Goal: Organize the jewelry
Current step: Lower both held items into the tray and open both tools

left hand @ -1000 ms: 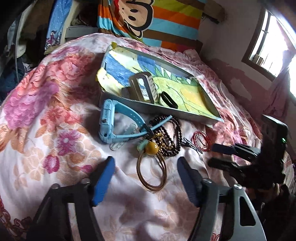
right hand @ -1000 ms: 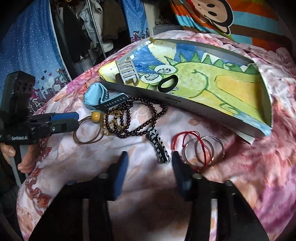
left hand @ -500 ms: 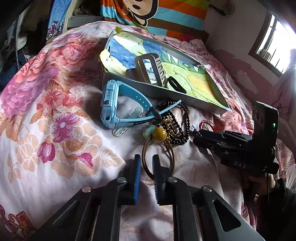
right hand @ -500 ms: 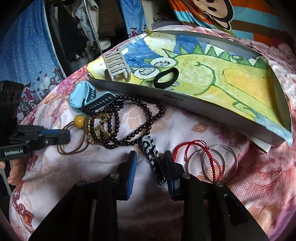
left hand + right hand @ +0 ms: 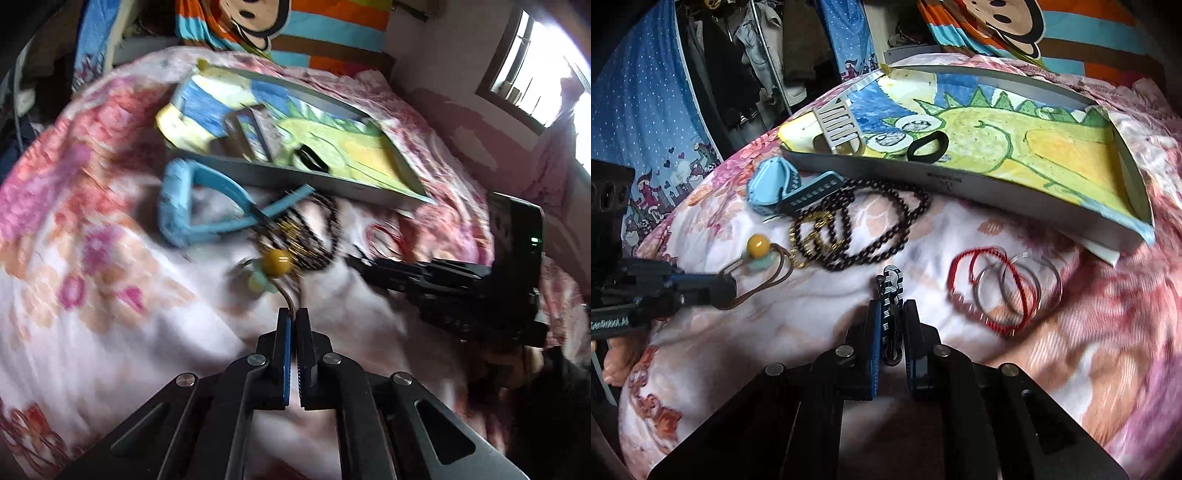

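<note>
My left gripper (image 5: 293,318) is shut on the near end of a thin brown loop with a yellow bead (image 5: 277,257); the right wrist view shows the same grip (image 5: 727,291) on the loop (image 5: 775,275). My right gripper (image 5: 891,314) is closing on a black-and-white striped hair clip (image 5: 889,280), which stands between the pads and touches both. In the left wrist view the right gripper (image 5: 354,260) points left, low over the quilt. A blue watch (image 5: 768,188), a black bead necklace (image 5: 905,221) and a gold chain (image 5: 812,236) lie tangled below the tray (image 5: 960,181).
The grey tray, lined with a dinosaur drawing, holds a silver comb clip (image 5: 838,125) and a black hair tie (image 5: 929,147). A red string bracelet (image 5: 964,258) and silver rings (image 5: 1049,288) lie on the floral quilt to the right. Hanging clothes and a striped pillow stand behind.
The left jaws went from wide open to shut on the brown loop. The right jaws narrowed around the striped clip, and the right gripper slid forward over it.
</note>
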Tool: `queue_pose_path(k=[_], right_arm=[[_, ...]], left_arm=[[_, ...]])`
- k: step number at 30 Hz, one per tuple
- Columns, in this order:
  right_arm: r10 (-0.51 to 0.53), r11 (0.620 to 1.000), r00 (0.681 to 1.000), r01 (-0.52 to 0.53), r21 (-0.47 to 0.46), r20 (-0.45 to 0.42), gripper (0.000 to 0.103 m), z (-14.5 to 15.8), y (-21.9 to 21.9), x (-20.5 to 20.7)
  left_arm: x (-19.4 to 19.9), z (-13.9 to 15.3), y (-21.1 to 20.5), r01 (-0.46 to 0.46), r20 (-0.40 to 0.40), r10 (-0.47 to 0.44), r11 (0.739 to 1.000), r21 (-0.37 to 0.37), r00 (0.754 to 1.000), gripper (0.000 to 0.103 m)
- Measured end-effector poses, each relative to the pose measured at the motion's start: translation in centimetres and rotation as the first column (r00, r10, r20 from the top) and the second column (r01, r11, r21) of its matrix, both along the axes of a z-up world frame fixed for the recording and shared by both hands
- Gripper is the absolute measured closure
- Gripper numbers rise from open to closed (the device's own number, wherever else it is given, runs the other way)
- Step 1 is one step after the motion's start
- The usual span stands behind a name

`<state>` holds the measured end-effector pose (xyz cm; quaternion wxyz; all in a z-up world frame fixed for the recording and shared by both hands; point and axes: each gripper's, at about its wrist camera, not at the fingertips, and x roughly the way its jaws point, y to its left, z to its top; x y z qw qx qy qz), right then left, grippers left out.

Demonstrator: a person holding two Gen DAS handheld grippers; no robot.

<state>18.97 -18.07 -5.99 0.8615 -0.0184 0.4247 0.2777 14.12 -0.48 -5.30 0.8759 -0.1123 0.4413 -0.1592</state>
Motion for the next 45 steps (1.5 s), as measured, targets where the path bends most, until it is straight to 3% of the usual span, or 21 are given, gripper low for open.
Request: queue_pose_path(k=[5,12,17,23,26,32,37,45], right_arm=[[-0.068,0.997,0.997,0.066,0.049,0.048,0.093,1.8,-1.8,-1.8],[-0.14,0.981,0.987,0.128,0.146,0.08,0.093,3.9,-4.1,-1.1],[-0.221,0.961,0.96,0.184,0.208,0.173,0.093,5.9,-5.8,0.9],[-0.324,0.923,0.922,0.259,0.283,0.213,0.093,5.7,-8.3,3.8],[-0.335,0.922,0.917,0.272,0.276,0.218,0.093,5.0,-8.7,5.0],[-0.337,0.932,0.911,0.288,0.22,0.237,0.093,5.0,-8.8,7.0],[-0.337,0.941,0.91,0.312,0.135,0.244,0.093,4.0,-8.3,7.9],[-0.351,0.935,0.918,0.334,0.118,0.183,0.092,2.7,-8.9,8.8]], left_arm=[[-1.7,0.4,-0.6,0.018,-0.019,-0.019,0.999,-0.049,1.0,0.1],[-2.0,4.7,-1.8,0.0,0.065,0.004,0.998,-0.059,0.998,0.1],[0.7,9.2,-4.1,0.0,0.139,0.005,0.999,-0.038,0.99,0.1],[5.4,11.7,-6.4,-0.054,0.233,0.054,0.999,-0.006,0.971,0.1],[8.3,11.4,-7.4,-0.066,0.249,0.063,0.998,0.003,0.966,0.1],[13.5,8.2,-8.9,-0.07,0.209,0.067,0.998,0.004,0.976,0.1],[15.5,5.5,-9.1,-0.072,0.176,0.077,0.997,-0.034,0.981,0.1],[16.5,2.5,-9.0,-0.099,0.089,0.104,0.993,-0.058,0.991,0.1]])
